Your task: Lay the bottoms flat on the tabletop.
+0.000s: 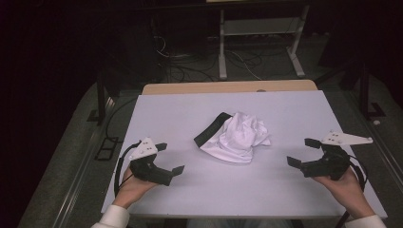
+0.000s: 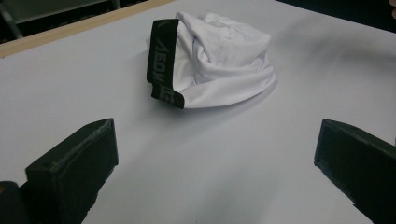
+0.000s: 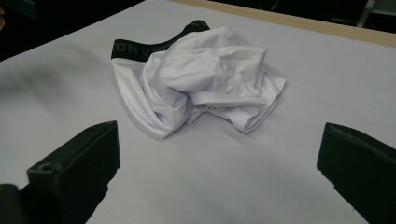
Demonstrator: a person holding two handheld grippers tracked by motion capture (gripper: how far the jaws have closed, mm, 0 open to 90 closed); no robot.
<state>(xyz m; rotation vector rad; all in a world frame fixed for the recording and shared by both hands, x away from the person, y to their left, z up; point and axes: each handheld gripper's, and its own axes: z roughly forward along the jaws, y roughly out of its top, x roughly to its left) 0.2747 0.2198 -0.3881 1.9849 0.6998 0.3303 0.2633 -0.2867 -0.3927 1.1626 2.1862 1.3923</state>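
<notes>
up close, left gripper view reads waistband [image 2: 161, 63] lettering on crumpled underwear [image 2: 224, 60].

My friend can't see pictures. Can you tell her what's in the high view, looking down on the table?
A crumpled white garment with a black waistband lies in the middle of a white table. A person's hands hold the left gripper and the right gripper on either side of it, both open and apart from the cloth.

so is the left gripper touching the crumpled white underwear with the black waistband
Apart. The left gripper view shows bare white tabletop between the open left gripper and the crumpled white underwear.
</notes>
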